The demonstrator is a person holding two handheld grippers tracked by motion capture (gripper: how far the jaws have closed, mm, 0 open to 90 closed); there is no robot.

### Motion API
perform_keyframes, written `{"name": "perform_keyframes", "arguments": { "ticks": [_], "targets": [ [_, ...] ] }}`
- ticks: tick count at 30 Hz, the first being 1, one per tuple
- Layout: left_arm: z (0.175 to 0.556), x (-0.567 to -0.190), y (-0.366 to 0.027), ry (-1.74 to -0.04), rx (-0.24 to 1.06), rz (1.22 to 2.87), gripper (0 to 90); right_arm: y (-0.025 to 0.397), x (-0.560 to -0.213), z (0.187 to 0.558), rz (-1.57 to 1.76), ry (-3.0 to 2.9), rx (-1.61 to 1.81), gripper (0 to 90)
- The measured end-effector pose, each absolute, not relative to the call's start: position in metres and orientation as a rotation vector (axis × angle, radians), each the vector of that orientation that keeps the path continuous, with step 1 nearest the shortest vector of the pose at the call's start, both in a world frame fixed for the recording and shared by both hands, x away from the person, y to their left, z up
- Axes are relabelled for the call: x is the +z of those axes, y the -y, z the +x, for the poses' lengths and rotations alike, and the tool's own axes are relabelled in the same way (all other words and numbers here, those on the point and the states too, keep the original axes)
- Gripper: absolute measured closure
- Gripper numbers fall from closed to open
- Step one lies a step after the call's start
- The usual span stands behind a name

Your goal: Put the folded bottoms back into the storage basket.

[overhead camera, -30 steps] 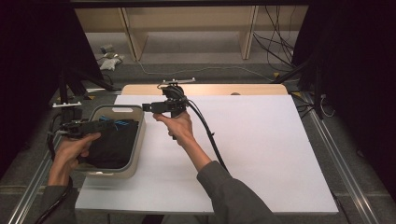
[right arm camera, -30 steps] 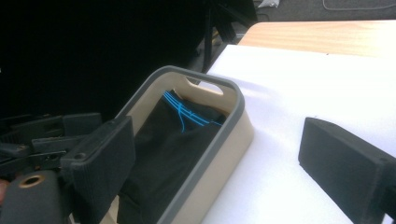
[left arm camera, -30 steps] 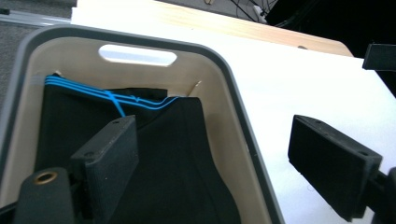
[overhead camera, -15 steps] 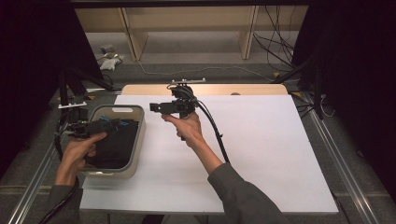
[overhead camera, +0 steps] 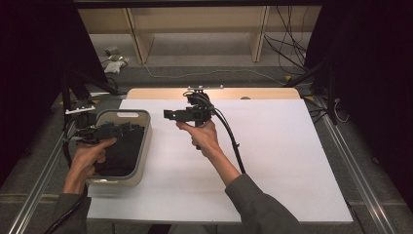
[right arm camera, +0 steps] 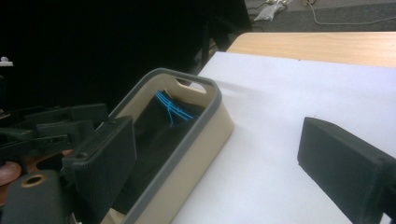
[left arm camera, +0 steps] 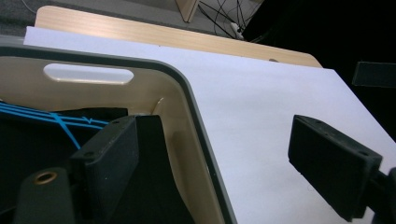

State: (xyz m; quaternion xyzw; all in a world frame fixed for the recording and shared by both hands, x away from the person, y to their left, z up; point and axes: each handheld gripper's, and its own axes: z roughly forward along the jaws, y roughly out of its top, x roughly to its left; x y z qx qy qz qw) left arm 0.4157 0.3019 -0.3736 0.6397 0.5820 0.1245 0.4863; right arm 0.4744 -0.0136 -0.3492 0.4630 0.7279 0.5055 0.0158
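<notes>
Basket (overhead camera: 140, 146) stood at the left edge of the white board (overhead camera: 272, 161), with dark cloth with blue lines (right arm camera: 161, 119) inside the basket. The left gripper (overhead camera: 104, 132) hung over the basket, jaws spread and empty. The right gripper (overhead camera: 187, 114), also spread, waited beside the basket. I judged that the left should descend straight onto the cloth, clear of the basket wall.

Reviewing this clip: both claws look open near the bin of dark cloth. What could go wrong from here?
1. The left claw hangs over the bin with one jaw inside and one outside the wall; closing now might pinch the wall rather than the dark cloth.
2. The cloth's blue threads could snag on a jaw.
3. The right claw is aimed at the bin; if both go in, they may collide.
</notes>
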Motion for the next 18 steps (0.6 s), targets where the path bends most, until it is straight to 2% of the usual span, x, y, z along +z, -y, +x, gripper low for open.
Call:
{"name": "perform_keyframes", "arguments": {
  "ticks": [18],
  "targets": [
    [0.410,-0.377,-0.263,-1.327,0.321,1.612,15.8,0.056,-0.357,0.465,1.428,-2.213,1.585,12.2]
  ]
}}
